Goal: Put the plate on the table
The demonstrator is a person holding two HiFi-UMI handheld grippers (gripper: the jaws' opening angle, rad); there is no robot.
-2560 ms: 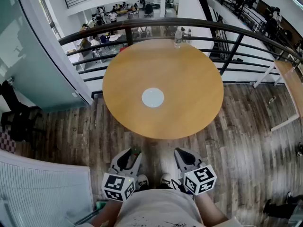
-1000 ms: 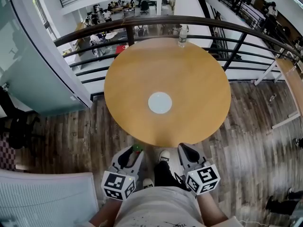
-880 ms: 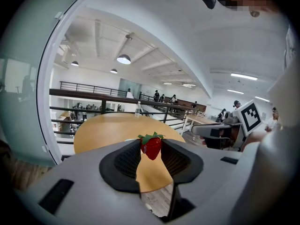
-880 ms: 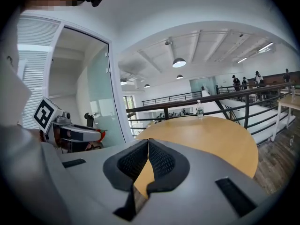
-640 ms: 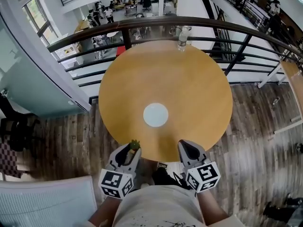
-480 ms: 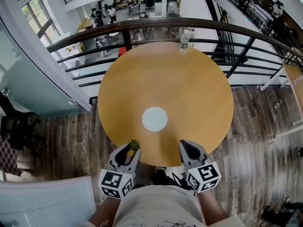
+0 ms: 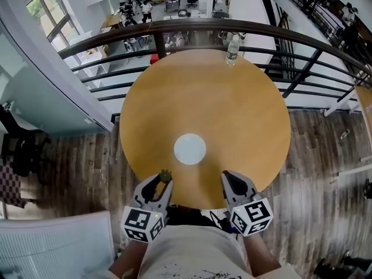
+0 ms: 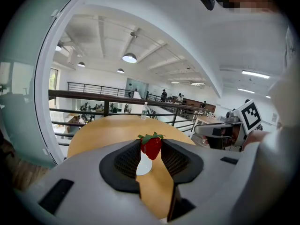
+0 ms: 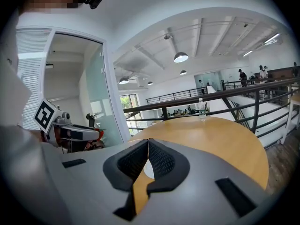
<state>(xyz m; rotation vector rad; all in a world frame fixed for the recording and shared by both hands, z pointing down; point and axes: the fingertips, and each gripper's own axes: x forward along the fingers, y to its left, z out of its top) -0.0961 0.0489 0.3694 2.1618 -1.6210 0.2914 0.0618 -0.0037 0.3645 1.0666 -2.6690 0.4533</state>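
Observation:
A white round plate point(image 7: 190, 149) lies flat on the round wooden table point(image 7: 203, 92), slightly toward the near side of its middle. My left gripper point(image 7: 164, 179) hangs over the table's near edge, shut on a red strawberry point(image 7: 165, 175) with a green top. In the left gripper view the strawberry point(image 8: 152, 145) sits pinched between the tips, and part of the plate point(image 8: 144, 166) shows beyond it. My right gripper point(image 7: 229, 178) is also at the near edge, to the plate's right, shut with nothing in it. Its tips point(image 9: 148, 142) meet, and a sliver of the plate point(image 9: 148, 168) shows behind them.
A clear water bottle point(image 7: 232, 49) stands at the table's far edge, against a dark metal railing point(image 7: 302, 51) that curves round behind. Wooden floor point(image 7: 314, 173) surrounds the table. A glass wall point(image 7: 35, 80) rises at the left. Another table point(image 7: 365, 103) edge shows at the far right.
The table has come nearer in the head view. Both grippers, earlier over the floor short of the table, now reach over its near edge. The strawberry stays in the left gripper.

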